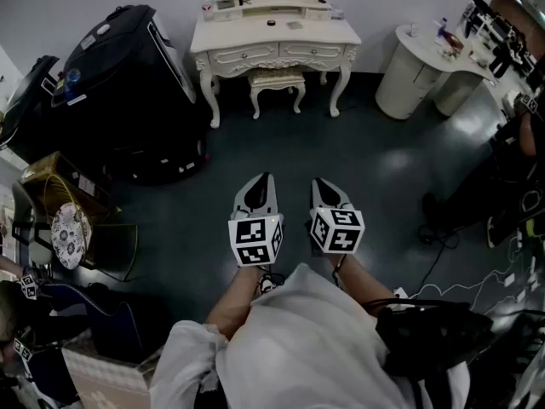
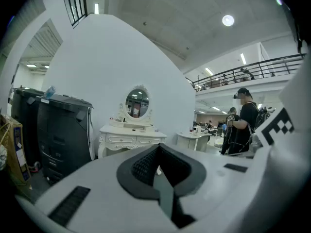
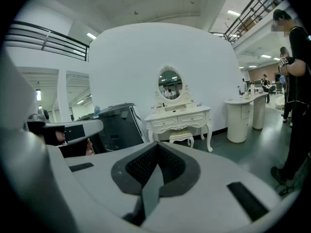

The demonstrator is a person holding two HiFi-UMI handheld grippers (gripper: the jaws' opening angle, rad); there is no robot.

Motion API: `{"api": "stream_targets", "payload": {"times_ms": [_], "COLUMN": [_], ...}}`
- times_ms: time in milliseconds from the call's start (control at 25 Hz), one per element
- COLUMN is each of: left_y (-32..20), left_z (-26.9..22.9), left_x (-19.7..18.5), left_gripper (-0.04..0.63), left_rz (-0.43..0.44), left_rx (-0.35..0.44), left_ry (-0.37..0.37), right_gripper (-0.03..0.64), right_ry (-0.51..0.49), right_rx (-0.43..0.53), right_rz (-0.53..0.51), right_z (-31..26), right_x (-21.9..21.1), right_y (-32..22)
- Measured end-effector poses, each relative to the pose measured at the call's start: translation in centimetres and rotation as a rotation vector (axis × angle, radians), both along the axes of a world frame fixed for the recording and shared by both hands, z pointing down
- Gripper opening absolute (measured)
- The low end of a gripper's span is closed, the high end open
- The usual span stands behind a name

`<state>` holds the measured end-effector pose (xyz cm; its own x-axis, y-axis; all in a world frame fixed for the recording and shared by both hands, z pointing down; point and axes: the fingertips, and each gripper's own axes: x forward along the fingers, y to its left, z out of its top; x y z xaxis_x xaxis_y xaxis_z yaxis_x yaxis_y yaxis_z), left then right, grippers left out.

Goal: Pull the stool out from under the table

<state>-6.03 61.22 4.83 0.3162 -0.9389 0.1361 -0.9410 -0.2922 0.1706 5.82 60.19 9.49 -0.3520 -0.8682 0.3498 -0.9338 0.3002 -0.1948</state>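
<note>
The stool (image 1: 277, 82) sits tucked under the table (image 1: 255, 34), well apart from the left gripper (image 1: 264, 181) and right gripper (image 1: 321, 185). Both have their jaws pressed together and hold nothing. Unless the jaws open on approach, they would likely bump the stool instead of gripping it.

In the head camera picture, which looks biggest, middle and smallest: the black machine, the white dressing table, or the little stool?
1. black machine
2. white dressing table
3. stool, partly under the table
The machine sits nearer the camera, so its lead may be exaggerated.
</note>
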Motion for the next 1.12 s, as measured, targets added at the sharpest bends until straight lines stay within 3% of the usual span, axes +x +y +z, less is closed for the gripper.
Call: {"api": "stream_targets", "payload": {"times_ms": [680, 1120], "left_y": [-0.9, -2.9], "left_z": [0.4, 2.2], "left_x": [-3.8, -5.6], "left_gripper": [0.008, 0.008], "left_rz": [0.047, 0.047], "left_rx": [-0.009, -0.028], "left_ry": [0.008, 0.03], "right_gripper": [-0.002, -0.002], "right_ry": [-0.03, -0.017], "right_rx": [-0.013, -0.048], "right_rz": [0.077, 0.141], "right_z": [0.6, 2.6], "right_x": [-3.0, -2.4], "right_y": [-0.4, -0.9]}}
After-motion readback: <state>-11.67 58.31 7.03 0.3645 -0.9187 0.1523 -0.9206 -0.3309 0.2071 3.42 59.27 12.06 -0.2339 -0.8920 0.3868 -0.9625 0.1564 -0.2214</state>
